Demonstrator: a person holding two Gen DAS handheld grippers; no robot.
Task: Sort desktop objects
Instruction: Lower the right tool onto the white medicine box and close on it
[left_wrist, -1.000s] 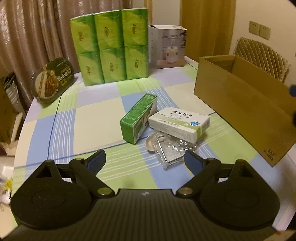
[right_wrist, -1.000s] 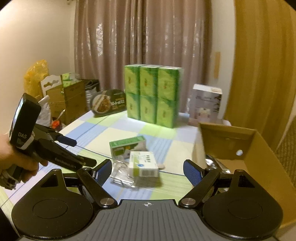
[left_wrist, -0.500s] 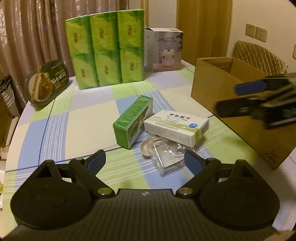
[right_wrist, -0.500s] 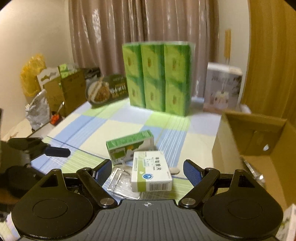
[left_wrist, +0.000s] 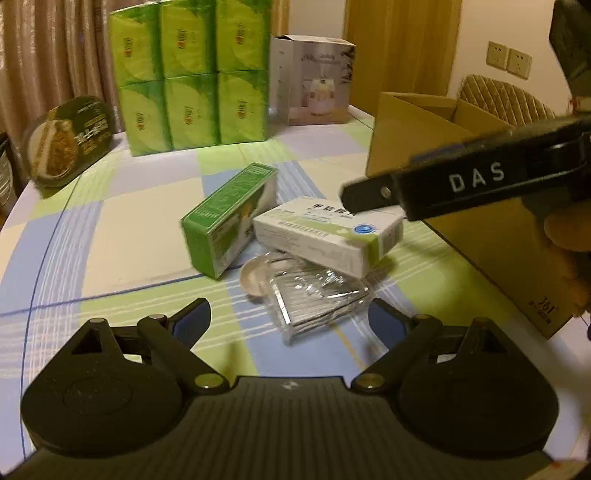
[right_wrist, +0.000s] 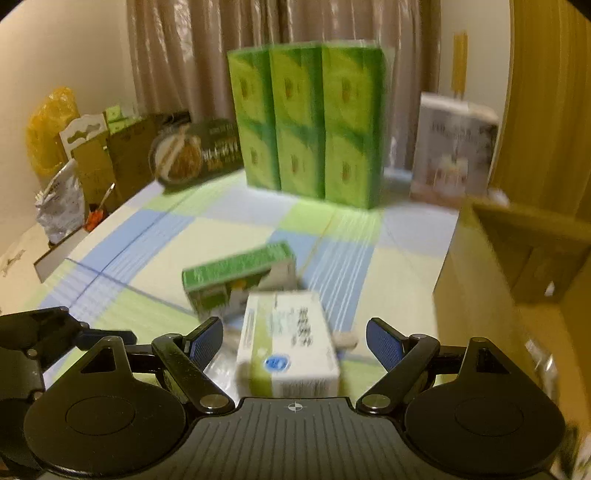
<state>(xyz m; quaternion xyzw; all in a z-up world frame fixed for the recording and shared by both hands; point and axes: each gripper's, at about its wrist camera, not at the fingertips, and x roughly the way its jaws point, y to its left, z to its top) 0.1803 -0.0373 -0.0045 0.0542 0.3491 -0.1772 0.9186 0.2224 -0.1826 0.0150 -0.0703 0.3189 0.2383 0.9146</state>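
— Where are the right tongs (right_wrist: 294, 341)?

— Low over the checked green-and-blue surface (left_wrist: 122, 236), spread wide apart, with the white-and-green medicine carton (right_wrist: 287, 343) lying between the blue pads (right_wrist: 205, 341), untouched as far as I can tell.

— And that carton rests on what?

— Its near end sits on a crinkled clear plastic packet (left_wrist: 317, 299), beside the green rectangular box (left_wrist: 229, 218), which lies just against it.

— The left tongs (left_wrist: 290, 319)?

— Also wide apart, holding nothing, hovering near the packet.

— The open brown cardboard box (left_wrist: 454, 147)?

— At the right edge, close to the cartons. The stack of green tissue packs (left_wrist: 192, 74) stands well behind.
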